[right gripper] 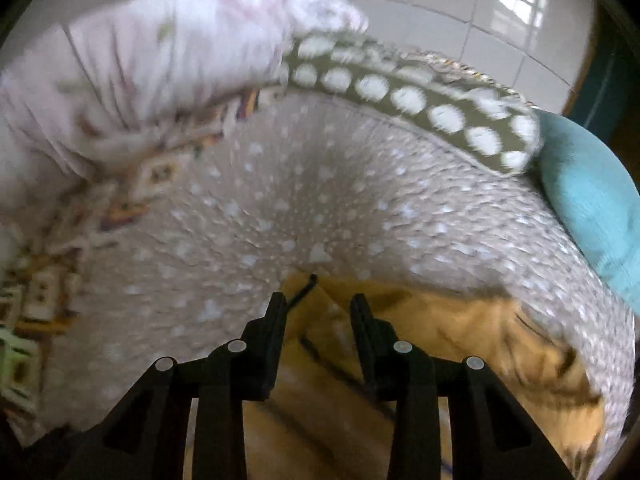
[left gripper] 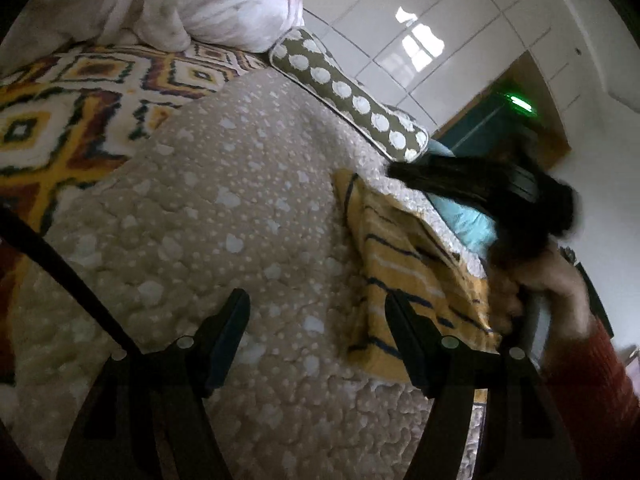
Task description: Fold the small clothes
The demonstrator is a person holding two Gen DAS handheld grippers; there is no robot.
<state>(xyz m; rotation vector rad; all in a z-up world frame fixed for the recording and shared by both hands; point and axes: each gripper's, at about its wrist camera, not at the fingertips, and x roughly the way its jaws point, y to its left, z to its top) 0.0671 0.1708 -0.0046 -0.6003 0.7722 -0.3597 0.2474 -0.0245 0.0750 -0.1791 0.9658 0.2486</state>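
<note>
A small yellow garment with dark and white stripes [left gripper: 404, 264] lies on a beige dotted blanket [left gripper: 240, 208]. My left gripper [left gripper: 316, 312] is open and empty above the blanket, just left of the garment. In the left wrist view the right gripper [left gripper: 500, 196] is a dark blurred shape over the garment's far side, held by a hand in a red sleeve [left gripper: 560, 292]. In the right wrist view my right gripper [right gripper: 318, 312] is open, its fingers straddling the garment's [right gripper: 440, 340] edge near a dark thread. That view is motion-blurred.
A green pillow with white dots [left gripper: 344, 88] lies along the blanket's far edge, a turquoise cushion [right gripper: 592, 200] beside it. A white floral bundle [left gripper: 200, 0] and a yellow patterned rug [left gripper: 60, 120] sit to the left. White tiled wall behind.
</note>
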